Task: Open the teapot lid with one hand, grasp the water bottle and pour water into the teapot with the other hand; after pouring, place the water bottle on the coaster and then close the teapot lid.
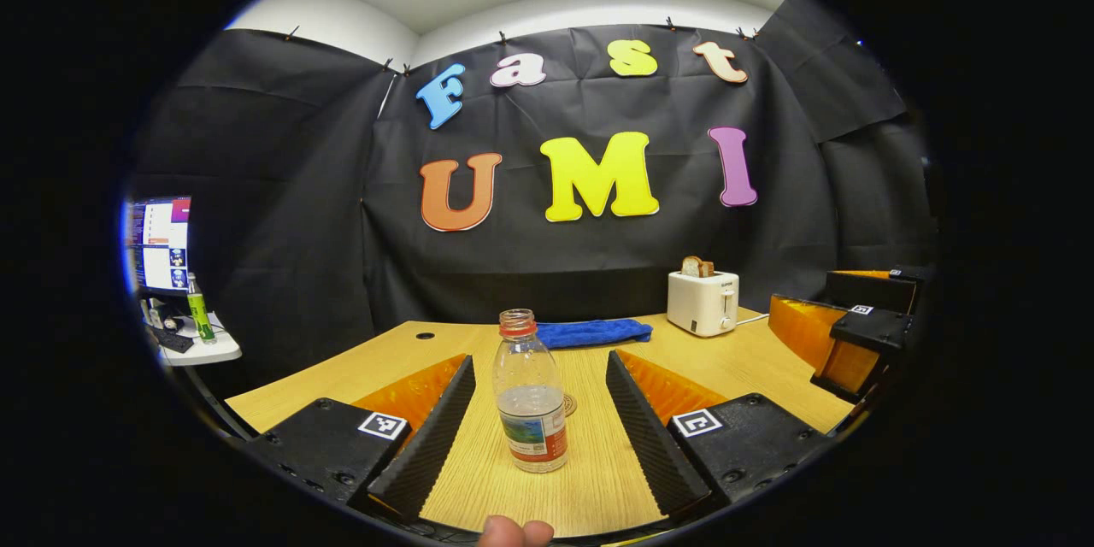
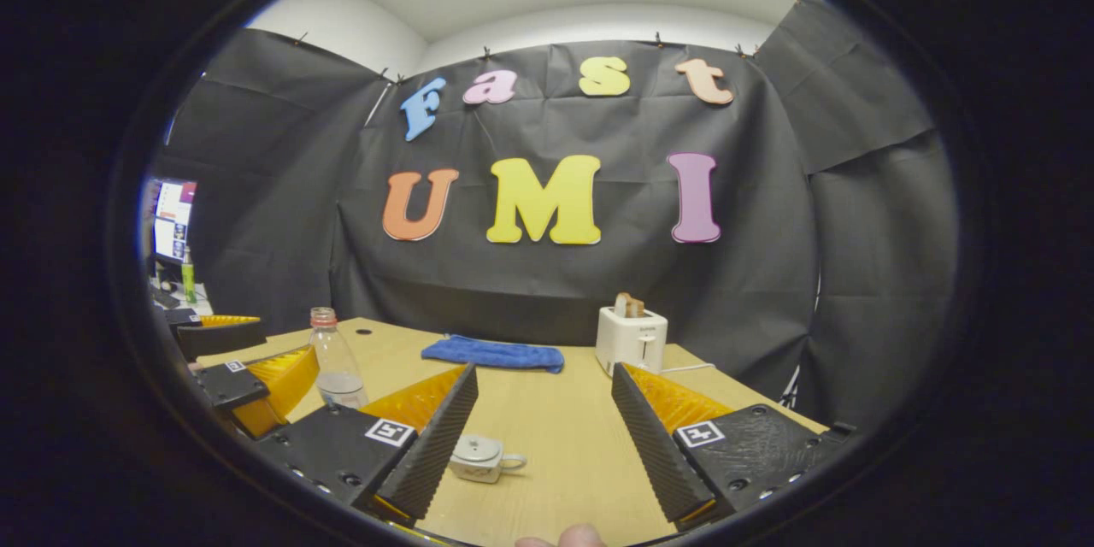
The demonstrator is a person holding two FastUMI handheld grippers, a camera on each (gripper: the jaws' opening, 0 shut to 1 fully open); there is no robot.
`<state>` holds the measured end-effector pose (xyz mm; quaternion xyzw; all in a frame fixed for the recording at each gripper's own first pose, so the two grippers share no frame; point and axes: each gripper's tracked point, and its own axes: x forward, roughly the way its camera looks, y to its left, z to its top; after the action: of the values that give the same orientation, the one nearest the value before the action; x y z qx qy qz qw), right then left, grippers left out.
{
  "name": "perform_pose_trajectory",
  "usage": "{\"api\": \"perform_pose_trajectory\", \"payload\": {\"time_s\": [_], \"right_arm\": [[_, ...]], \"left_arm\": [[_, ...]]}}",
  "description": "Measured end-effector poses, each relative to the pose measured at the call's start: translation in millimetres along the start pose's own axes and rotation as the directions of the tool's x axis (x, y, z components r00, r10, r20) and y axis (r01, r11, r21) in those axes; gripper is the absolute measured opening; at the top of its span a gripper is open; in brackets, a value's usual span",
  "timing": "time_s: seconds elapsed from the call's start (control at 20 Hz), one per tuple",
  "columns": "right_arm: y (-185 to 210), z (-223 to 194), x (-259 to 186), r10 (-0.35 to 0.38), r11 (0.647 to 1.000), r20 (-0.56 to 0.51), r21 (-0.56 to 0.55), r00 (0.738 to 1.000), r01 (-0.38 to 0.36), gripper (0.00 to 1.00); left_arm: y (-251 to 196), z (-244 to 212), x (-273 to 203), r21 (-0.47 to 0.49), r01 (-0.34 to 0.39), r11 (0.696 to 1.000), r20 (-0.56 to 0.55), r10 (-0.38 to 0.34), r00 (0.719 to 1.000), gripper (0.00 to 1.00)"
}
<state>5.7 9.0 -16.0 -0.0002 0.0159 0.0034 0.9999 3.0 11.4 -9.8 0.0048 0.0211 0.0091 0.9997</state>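
In the left gripper view, the left gripper (image 1: 541,419) has its ridged fingers spread wide, and the clear plastic water bottle with a red cap and a red-and-green label (image 1: 531,393) stands between them, touching neither. The bottle is upright on the pale wood-grain table (image 1: 598,479), its long axis vertical, cap up, roughly a third full. Just behind the bottle's base a small round brownish coaster (image 1: 570,403) peeks out flat on the table. Farther behind the bottle lies a crumpled blue cloth (image 1: 594,332), and right of that a boxy white toaster with bread in its slot (image 1: 702,301).

In the right gripper view, the right gripper (image 2: 544,423) is also splayed open. The small squat pale ceramic teapot (image 2: 479,457), lid on, sits on the table close beside its left finger, apart from it, handle pointing right. The bottle stands well to the teapot's left, beyond it, next to the other gripper
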Motion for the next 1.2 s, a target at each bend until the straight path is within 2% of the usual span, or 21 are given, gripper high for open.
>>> {"api": "perform_pose_trajectory", "payload": {"time_s": [0.6, 0.7, 1.2], "right_arm": [[31, -47, 17, 0.062, 0.998, -0.083, 0.022, 0.995, -0.060, 0.95], [36, -56, 22, 0.067, 0.998, -0.098, 0.028, 0.993, -0.064, 0.97], [51, -103, 59, 0.066, 0.998, -0.185, 0.014, 0.981, -0.064, 0.95]], "left_arm": [[23, 4, 2, -0.014, -0.040, 0.999, 0.002, 0.040, 0.999, 0.97], [28, 4, 2, -0.012, -0.047, 0.999, 0.000, 0.047, 0.999, 0.96], [45, 0, 5, -0.021, -0.079, 0.997, -0.018, 0.079, 0.997, 0.97]]}}
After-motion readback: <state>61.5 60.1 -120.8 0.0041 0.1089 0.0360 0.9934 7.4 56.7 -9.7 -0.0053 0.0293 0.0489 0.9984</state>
